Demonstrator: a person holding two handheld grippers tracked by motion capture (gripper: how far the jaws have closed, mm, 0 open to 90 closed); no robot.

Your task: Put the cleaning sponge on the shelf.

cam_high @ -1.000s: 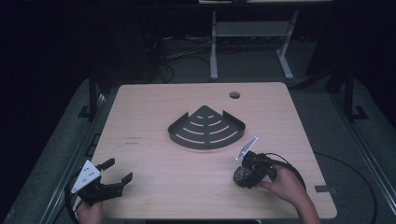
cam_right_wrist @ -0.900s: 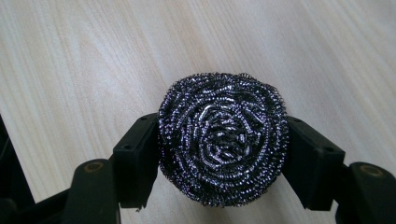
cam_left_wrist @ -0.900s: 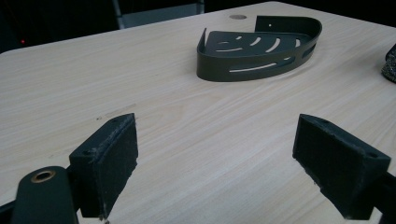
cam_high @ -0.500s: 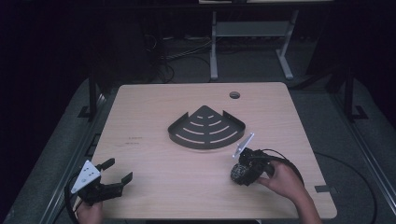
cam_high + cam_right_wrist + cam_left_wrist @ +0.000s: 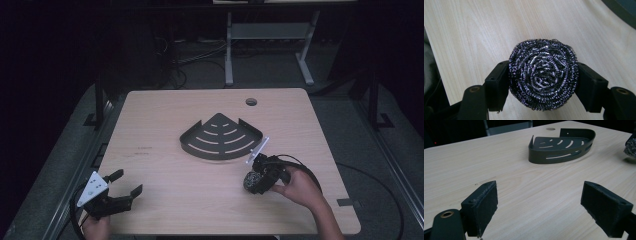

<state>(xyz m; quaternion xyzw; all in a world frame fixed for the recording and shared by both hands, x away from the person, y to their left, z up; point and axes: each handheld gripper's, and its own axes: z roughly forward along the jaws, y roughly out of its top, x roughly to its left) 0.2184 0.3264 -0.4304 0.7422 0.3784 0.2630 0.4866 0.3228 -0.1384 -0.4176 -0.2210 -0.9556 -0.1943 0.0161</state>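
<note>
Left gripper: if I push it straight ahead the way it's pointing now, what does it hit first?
Probably the dark corner shelf tray. The left gripper is open over bare table, and the tray sits ahead, slightly right of centre, so a straight push might only clip its curved front wall.

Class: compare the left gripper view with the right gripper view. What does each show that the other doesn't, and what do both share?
Left gripper view alone: the open left gripper holding nothing, and the whole slotted corner shelf standing beyond it. Right gripper view alone: the right gripper shut on a steel scourer, seen close up. Both share the light wooden table.
</note>
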